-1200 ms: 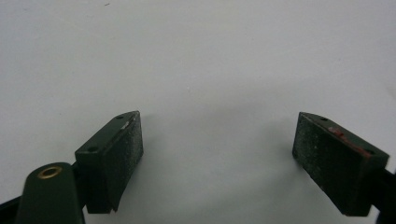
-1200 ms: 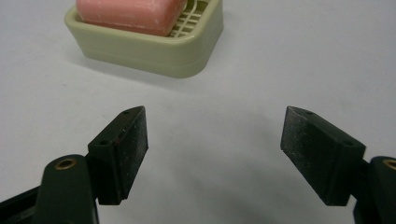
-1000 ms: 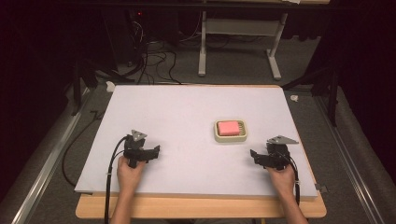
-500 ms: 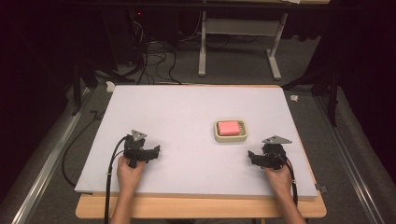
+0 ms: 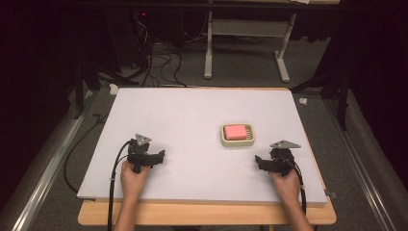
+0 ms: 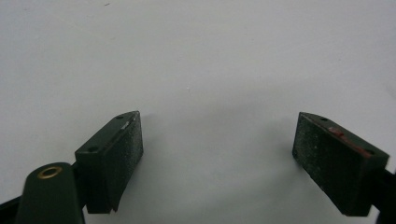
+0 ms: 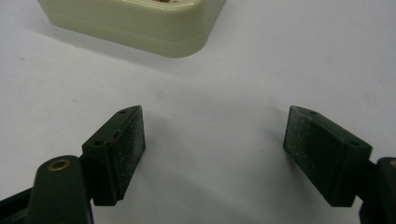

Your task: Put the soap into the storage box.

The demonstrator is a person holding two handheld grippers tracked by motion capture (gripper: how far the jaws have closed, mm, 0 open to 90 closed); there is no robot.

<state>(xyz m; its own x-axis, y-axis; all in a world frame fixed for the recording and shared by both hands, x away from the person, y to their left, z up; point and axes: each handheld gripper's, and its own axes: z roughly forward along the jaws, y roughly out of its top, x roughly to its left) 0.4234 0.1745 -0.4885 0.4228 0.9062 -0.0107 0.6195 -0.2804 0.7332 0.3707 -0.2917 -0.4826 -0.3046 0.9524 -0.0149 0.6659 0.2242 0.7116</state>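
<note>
White tabletop (image 5: 192, 120) bears a soap dish (image 5: 237, 135) with pink soap (image 5: 235, 131) — my right gripper (image 5: 263, 163) nearest, left gripper (image 5: 153, 157) idle, both jaws wide apart, holding nothing.

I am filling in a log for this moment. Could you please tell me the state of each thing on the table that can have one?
Left gripper: open, empty, low over the white table top.
Right gripper: open, empty, pointing toward the dish.
Cream rectangular plastic soap dish: upright on the table, holding the soap, untouched.
Pink rectangular soap bar: lying flat inside the dish.
</note>
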